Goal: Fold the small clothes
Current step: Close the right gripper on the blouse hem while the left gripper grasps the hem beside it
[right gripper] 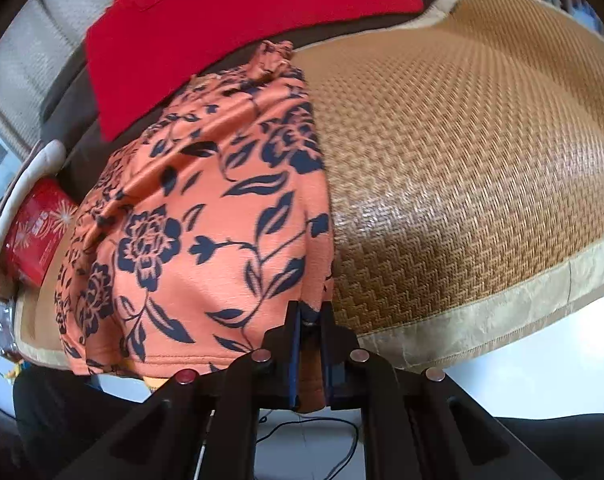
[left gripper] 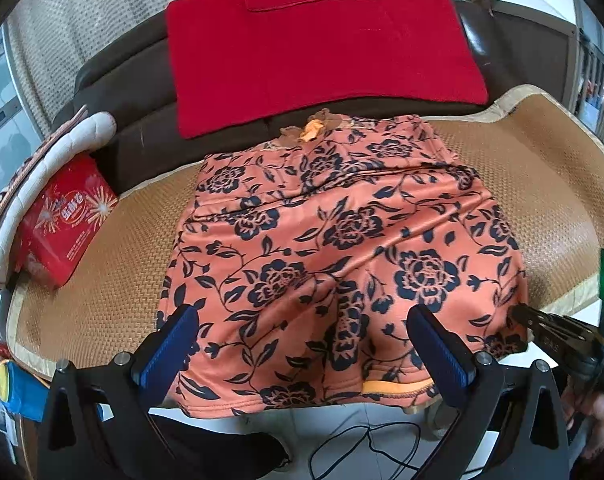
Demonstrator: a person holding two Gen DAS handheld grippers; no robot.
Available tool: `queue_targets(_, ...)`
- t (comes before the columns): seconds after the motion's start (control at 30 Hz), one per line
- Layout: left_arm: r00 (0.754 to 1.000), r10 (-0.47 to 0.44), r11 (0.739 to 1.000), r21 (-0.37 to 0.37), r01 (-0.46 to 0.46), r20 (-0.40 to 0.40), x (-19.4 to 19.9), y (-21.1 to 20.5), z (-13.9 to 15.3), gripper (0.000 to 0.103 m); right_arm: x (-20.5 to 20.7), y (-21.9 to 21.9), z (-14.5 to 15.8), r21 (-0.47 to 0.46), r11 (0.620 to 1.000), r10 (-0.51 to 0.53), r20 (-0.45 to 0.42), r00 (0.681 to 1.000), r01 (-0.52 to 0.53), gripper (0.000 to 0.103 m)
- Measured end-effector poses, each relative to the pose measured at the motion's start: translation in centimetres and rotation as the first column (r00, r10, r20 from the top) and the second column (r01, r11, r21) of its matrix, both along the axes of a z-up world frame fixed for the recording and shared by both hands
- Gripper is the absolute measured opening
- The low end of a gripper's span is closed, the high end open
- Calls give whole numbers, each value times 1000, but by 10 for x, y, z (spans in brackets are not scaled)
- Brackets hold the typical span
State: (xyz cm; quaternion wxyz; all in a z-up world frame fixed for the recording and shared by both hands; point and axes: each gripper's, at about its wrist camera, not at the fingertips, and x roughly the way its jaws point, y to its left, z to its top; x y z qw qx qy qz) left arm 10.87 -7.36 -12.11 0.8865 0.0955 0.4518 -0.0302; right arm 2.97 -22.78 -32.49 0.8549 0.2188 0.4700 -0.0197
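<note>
orange floral shorts [left gripper: 334, 232], flat on mat

red box [left gripper: 68, 222] – left on woven mat [left gripper: 542, 184] | black cable [left gripper: 366, 440] – floor

home living room: brown leather sofa [left gripper: 134, 92] at 12 o'clock, woven rattan seat mat [right gripper: 462, 160], red gift box [left gripper: 68, 220] at 9.

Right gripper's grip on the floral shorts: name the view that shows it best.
The right wrist view. There the right gripper has its blue pads shut on the near right edge of the orange floral shorts. The left wrist view shows only that gripper's dark tip at the shorts' right corner, seen from the side.
</note>
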Motion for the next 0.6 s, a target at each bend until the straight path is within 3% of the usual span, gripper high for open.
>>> queue_targets(0.37,985,168,985,-23,-169,-29,19,71,-15,103,-18,9,28,-10,999,44,94,995,-43,9)
queue_targets(0.6,940,335,941,-16,-337,-66,19,154,-38,103,-26,0,24,49,998,36,98,995,-41,9)
